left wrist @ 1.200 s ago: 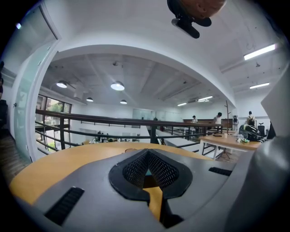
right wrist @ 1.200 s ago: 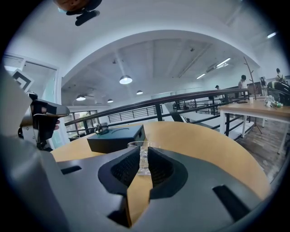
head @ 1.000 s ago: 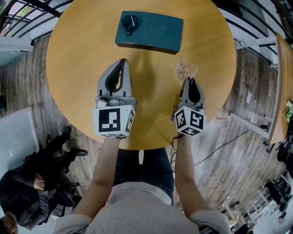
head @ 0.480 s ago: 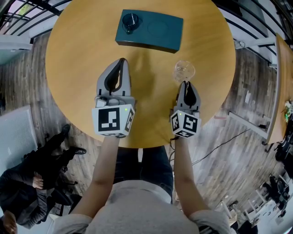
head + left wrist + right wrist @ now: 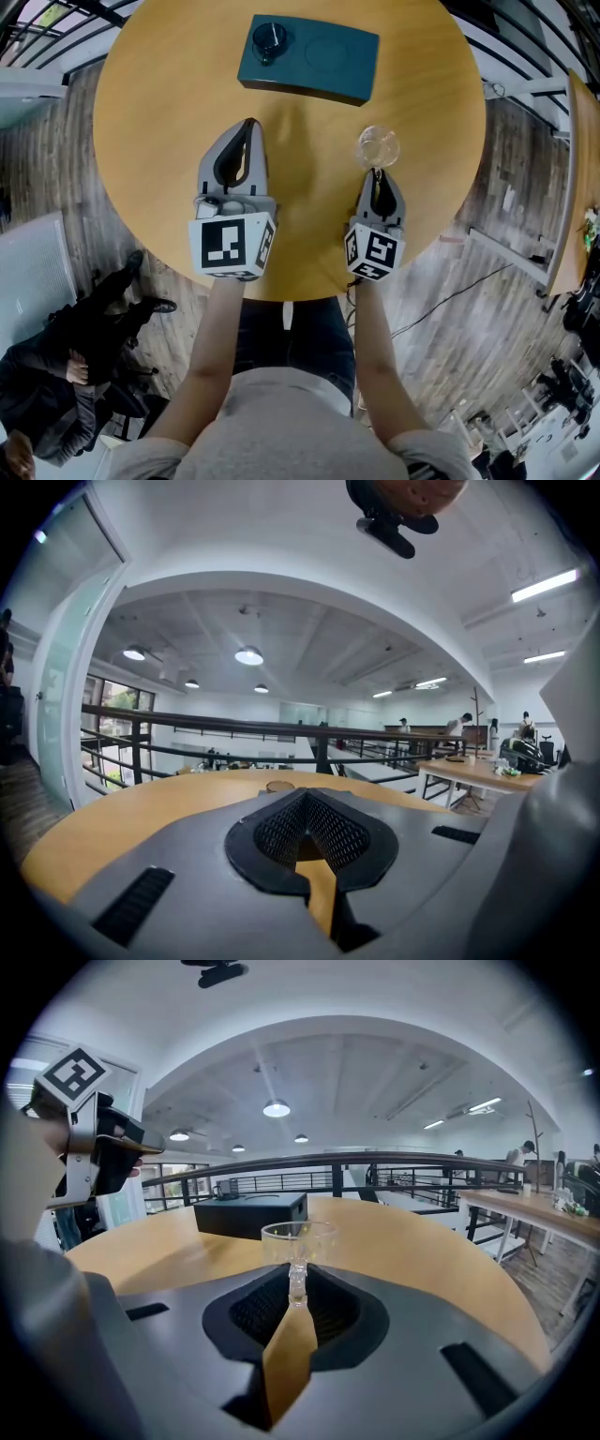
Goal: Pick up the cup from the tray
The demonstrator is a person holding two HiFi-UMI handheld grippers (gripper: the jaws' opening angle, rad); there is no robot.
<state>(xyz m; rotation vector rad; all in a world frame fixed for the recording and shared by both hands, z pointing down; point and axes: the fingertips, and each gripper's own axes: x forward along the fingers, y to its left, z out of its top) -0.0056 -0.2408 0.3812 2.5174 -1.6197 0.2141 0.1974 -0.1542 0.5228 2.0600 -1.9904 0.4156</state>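
Round wooden surface [image 5: 159, 103] seen from above, with a dark teal tray [image 5: 342, 80] lying near its far edge. A small dark cup [image 5: 269, 39] stands on the left end of the tray, and a shallow round recess [image 5: 323, 56] beside it on the right holds nothing.

The clear glass cup [image 5: 378, 147] is off the tray, nearer the person and towards the right side of the surface, well apart from the tray's right corner. The right hand-held gripper [image 5: 378, 172] is clenched on it: in the right gripper view the jaw tips pinch the narrow stem-like lower part of the cup [image 5: 298, 1240], and its open bowl rises upright just past them. Whether its base touches the wood cannot be told.

The left hand-held gripper [image 5: 251, 124] is out over the middle of the surface, pointing towards the tray but apart from it. Its jaws are pressed together with nothing between them. Both forearms reach in from the near edge.
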